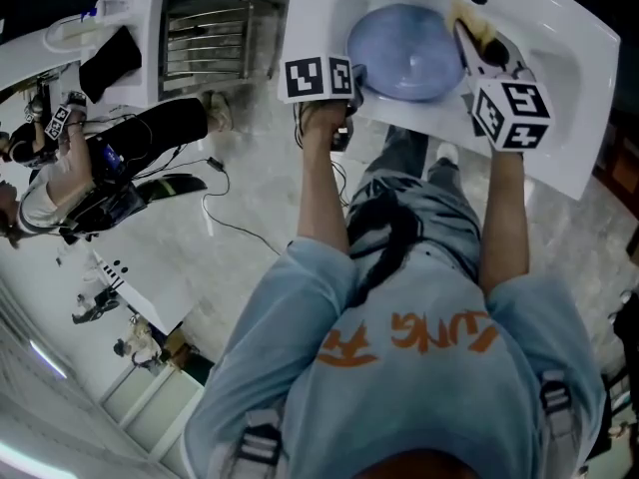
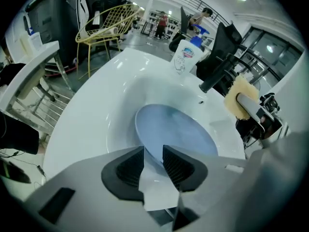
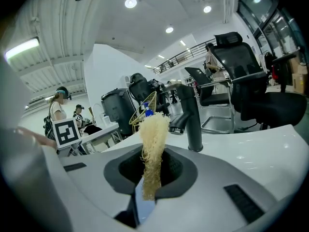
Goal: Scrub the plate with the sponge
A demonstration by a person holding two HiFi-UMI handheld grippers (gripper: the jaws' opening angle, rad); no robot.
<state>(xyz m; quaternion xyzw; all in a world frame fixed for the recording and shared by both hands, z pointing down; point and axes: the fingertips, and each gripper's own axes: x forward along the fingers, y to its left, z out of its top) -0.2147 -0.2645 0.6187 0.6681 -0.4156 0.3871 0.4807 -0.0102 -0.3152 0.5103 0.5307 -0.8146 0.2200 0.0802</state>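
Plate (image 1: 404, 53), round, pale blue, glossy, in white sink (image 1: 559, 68), sponge (image 3: 153, 149) yellow, fibrous

Pale blue plate (image 1: 404, 53), white sink (image 1: 579, 78), yellow sponge (image 3: 153, 144), black tap (image 3: 190, 120). Marker cubes (image 1: 511, 113) with black-and-white square pattern. Shirt (image 1: 399, 387) light blue, orange print.

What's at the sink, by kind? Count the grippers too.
round pale-blue plate: 1
yellow fibrous sponge: 1
black tap: 1
white plastic bottle: 1
white sink: 1
grippers: 2 (left gripper, right gripper)
Total: 7
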